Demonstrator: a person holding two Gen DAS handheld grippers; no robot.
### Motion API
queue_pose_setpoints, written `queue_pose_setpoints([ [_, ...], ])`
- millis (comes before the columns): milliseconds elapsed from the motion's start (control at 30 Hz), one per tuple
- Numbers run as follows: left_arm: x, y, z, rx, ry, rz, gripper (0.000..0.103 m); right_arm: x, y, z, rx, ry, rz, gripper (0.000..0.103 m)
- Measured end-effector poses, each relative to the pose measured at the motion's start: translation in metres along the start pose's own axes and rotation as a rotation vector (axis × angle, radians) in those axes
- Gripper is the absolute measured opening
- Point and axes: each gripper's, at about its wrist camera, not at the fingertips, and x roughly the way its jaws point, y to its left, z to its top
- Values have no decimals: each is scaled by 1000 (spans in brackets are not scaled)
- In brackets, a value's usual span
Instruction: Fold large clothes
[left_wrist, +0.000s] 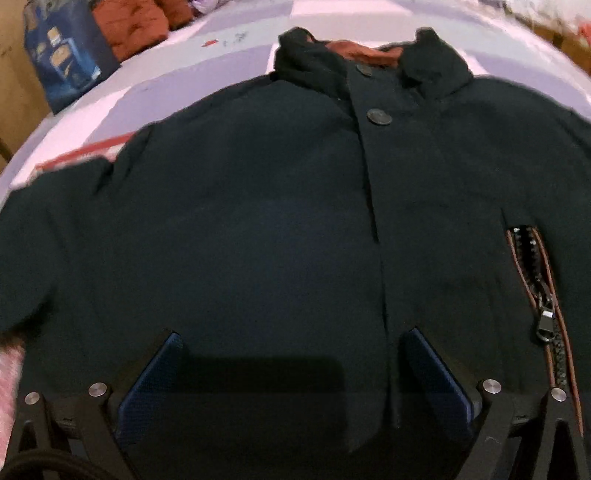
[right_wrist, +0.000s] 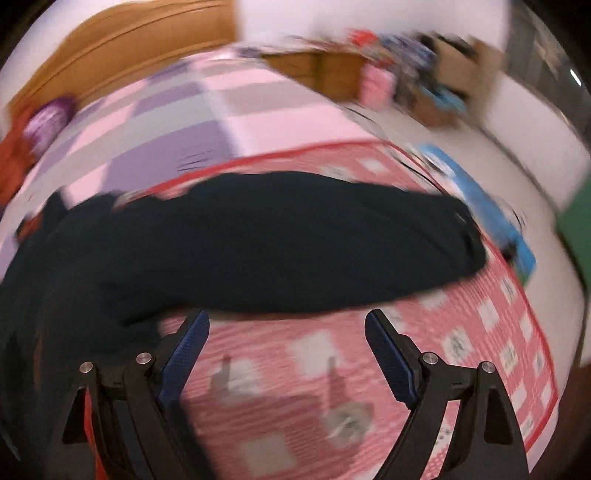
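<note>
We have the dark jacket (left_wrist: 258, 221) lying front-up on the pink and lilac checked bedspread (left_wrist: 166, 85), and on our left the left gripper (left_wrist: 293, 339) hangs low over its lower front with its fingers spread wide and nothing between them. Moving across, the buttoned placket (left_wrist: 373, 177) runs up the middle to the collar (left_wrist: 369, 55), which points away from us toward the far side of the bed, so the body's long axis runs from us toward the collar. Further right, the right gripper (right_wrist: 286, 325) hovers with its fingers likewise spread and empty over a pink patterned blanket (right_wrist: 461, 332), just short of the sleeve (right_wrist: 295, 240), which stretches crosswise with its cuff toward the bed's right edge. We judge the sleeve fold is the step in hand: we should pinch the sleeve near the cuff, take both fabric layers, and carry it inward over the chest while the left gripper steadies the body so the thick cloth does not drag or bunch.
</note>
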Motion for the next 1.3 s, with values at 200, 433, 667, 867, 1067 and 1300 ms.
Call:
queue_pose_setpoints([
  [200,-3,-3,-14,-26,-89,15,103,34,-90,7,281,65,-19,89],
  [433,7,1,-17,-37,-97,1,103,75,-127,8,513,118,18,89],
  [667,10,0,-20,-31,-108,8,103,113,-135,29,650,106,48,85],
  [867,10,0,-21,-31,-108,5,103,100,-136,46,637,-10,47,11],
  [1067,11,0,-22,-31,-107,4,103,55,-97,84,382,-161,-19,6],
  [1300,10,3,-15,-42,-86,-19,103,-14,2,123,58,-358,-61,6],
])
